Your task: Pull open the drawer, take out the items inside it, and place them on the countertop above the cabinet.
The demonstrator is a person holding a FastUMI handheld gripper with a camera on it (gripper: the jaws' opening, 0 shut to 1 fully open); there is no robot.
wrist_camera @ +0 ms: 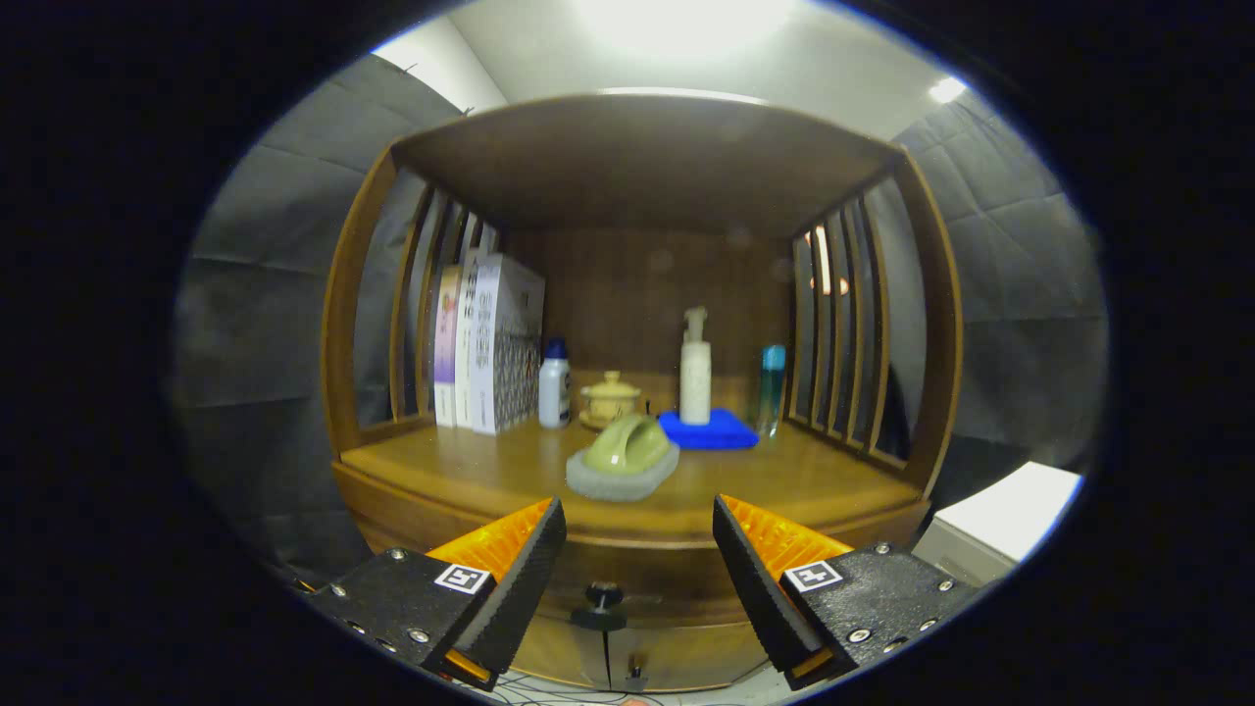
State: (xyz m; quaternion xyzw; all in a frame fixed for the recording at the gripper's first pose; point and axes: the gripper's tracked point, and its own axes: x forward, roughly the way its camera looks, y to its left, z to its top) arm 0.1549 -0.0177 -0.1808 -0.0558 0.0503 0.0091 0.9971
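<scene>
gripper view puts the claw at the bottom of the frame, its two fingers spread wide apart with nothing between them. in the gap, low at bottom centre, sits the dark drawer knob on the drawer front, which looks closed (no gap visible under the countertop edge). the knob lies slightly left of the midline between the fingers, closer to the left one.

above the fingers, mid-frame, runs the wooden countertop. on it, just beyond the fingertips, rests a green-topped scrubbing brush near the front edge; behind it a small lidded ceramic pot, a white bottle with a blue cap, a pump bottle standing on a blue cloth, a teal bottle at centre right, and books at centre left.

the risk, as i judge it: the knob is small and off-centre, so closing without shifting left could pinch it on one side and slip off during the pull. the crowded front edge also leaves little room, and a careless placement could knock the brush.
</scene>
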